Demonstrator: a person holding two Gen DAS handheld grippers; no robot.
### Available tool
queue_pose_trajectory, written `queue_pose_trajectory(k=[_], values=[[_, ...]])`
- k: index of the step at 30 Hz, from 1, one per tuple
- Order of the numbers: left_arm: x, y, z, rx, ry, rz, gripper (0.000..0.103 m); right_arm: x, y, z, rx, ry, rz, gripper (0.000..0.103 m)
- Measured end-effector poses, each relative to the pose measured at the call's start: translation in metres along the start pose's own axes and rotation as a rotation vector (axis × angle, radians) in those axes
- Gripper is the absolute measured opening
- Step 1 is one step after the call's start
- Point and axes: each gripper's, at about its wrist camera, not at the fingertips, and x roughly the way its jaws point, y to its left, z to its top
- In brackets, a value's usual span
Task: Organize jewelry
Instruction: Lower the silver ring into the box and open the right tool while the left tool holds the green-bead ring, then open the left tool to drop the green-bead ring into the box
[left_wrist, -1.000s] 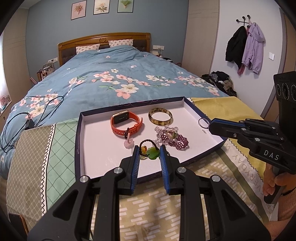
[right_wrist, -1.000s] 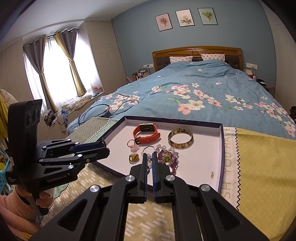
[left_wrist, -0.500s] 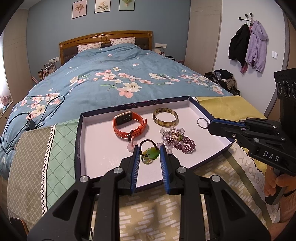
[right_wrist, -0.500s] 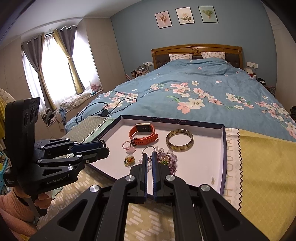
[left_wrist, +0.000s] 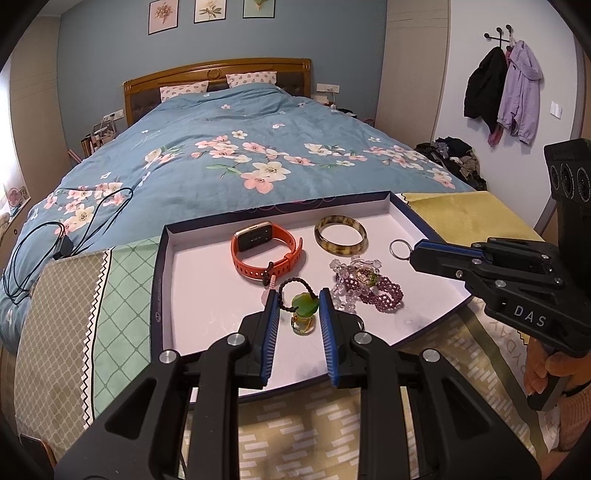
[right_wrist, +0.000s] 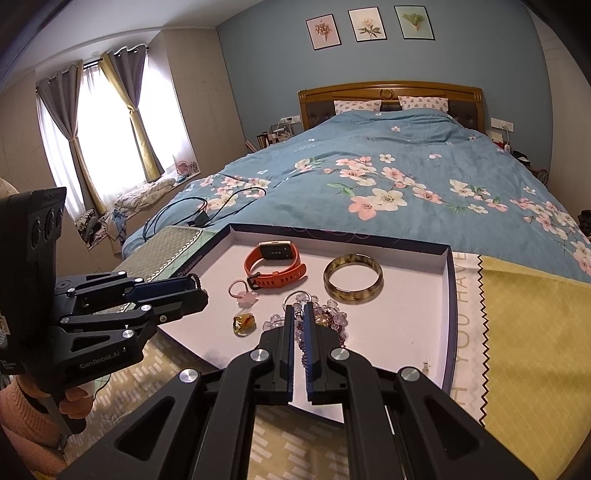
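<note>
A shallow white tray (left_wrist: 157, 280) (right_wrist: 448, 295) with a dark rim lies on patterned cloths at the foot of a bed. In it are an orange smartwatch (left_wrist: 266, 251) (right_wrist: 275, 264), a tortoiseshell bangle (left_wrist: 340, 234) (right_wrist: 352, 282), a clear and purple bead cluster (left_wrist: 365, 286) (right_wrist: 332, 317), a small pink charm (right_wrist: 245, 295) and an amber piece (left_wrist: 303, 325) (right_wrist: 243, 323). My left gripper (left_wrist: 299, 299) (right_wrist: 199, 291) is shut on a green pendant (left_wrist: 304, 304) with a dark beaded cord, just above the tray's front. My right gripper (right_wrist: 299, 308) (left_wrist: 415, 254) is shut on a thin metal ring (left_wrist: 399, 248) (right_wrist: 295, 297) over the tray's right side.
Behind the tray spreads a bed with a blue floral quilt (left_wrist: 258, 147). A black cable (left_wrist: 55, 236) (right_wrist: 207, 210) lies on the quilt to the left. Coats (left_wrist: 502, 85) hang on the right wall, and curtains (right_wrist: 92, 122) frame a window at the left. A hand (left_wrist: 543, 369) grips the right handle.
The right gripper has drifted a little to the right over the tray, still holding the ring. The left gripper has stayed in place with the green pendant.
</note>
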Motion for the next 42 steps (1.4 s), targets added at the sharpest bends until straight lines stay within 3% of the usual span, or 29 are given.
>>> queue_pose_trajectory(k=[42], values=[[0.046, 0.008, -0.001, -0.039, 0.076, 0.046, 0.022, 0.042, -0.013, -0.002, 0.047, 0.105, -0.052, 0.004]])
